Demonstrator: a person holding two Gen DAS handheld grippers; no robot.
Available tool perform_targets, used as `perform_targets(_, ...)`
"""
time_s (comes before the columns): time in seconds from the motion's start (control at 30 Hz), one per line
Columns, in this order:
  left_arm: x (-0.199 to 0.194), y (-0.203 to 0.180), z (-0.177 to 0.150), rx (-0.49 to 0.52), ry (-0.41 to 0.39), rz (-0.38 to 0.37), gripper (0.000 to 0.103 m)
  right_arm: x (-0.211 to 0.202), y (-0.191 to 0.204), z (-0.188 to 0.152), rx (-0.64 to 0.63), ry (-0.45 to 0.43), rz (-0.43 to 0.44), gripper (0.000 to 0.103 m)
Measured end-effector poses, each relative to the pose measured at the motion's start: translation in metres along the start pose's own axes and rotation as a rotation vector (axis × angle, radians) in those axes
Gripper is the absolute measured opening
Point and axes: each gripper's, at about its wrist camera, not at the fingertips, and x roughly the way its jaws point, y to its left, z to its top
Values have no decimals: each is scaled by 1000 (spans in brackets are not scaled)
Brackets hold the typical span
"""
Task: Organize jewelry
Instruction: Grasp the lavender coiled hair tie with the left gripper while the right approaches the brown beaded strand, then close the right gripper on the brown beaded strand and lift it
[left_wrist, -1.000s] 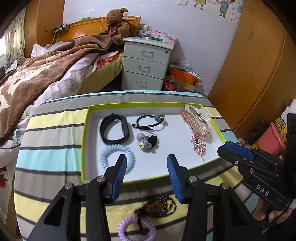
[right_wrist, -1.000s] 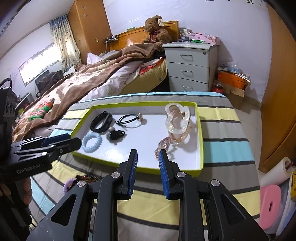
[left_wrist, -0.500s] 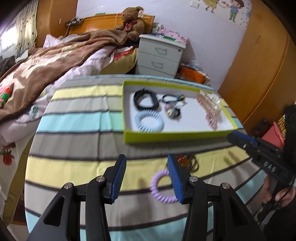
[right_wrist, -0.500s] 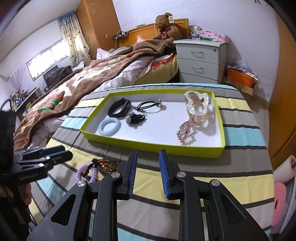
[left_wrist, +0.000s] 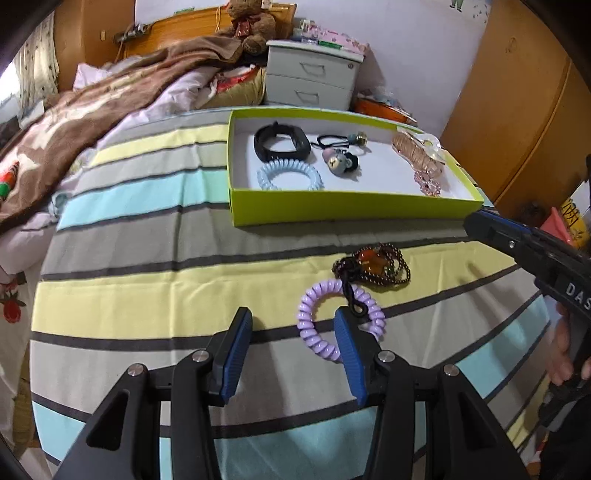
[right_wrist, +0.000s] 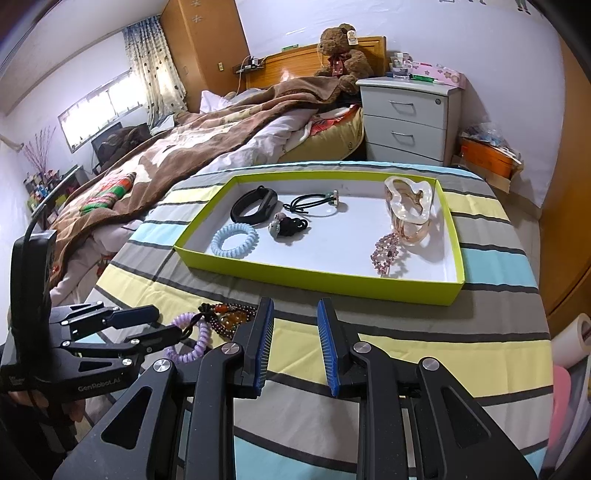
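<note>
Your left claw (right_wrist: 147, 325), marked "GenRobot.AI", and right claw (left_wrist: 480, 225), marked "DAS", both hang released. The purple coil hair tie (left_wrist: 340, 319) lies before the green tray (left_wrist: 332, 212); only the right view shows the window (right_wrist: 96, 114).

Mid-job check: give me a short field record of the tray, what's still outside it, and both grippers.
tray: green rim, white floor, on striped cloth
in tray: black band, blue coil tie, pink clips
outside tray: purple coil tie, bead bracelet, touching
left gripper: open, over purple coil tie, nothing held
right gripper: open, empty
</note>
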Motion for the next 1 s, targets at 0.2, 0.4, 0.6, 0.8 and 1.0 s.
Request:
perform_targets(0.2,2,-6,1,45,3,36,48,0,1,1,-1,2,-3,25)
perform_targets(0.4,3,-8,0,92,-3,97,32,5,4,0,-9,14,-9,25)
perform_targets(0.6,-3,13,-3,52,-15,94,11,16,12,-1,-25,41,2,25)
perform_targets(0.8,-11,32,-10,4,-24,112,10,29,22,-1,-57,68,21,25)
perform_targets(1.0,-18,52,-16,-69,-35,86,10,46,31,0,-97,91,18,25)
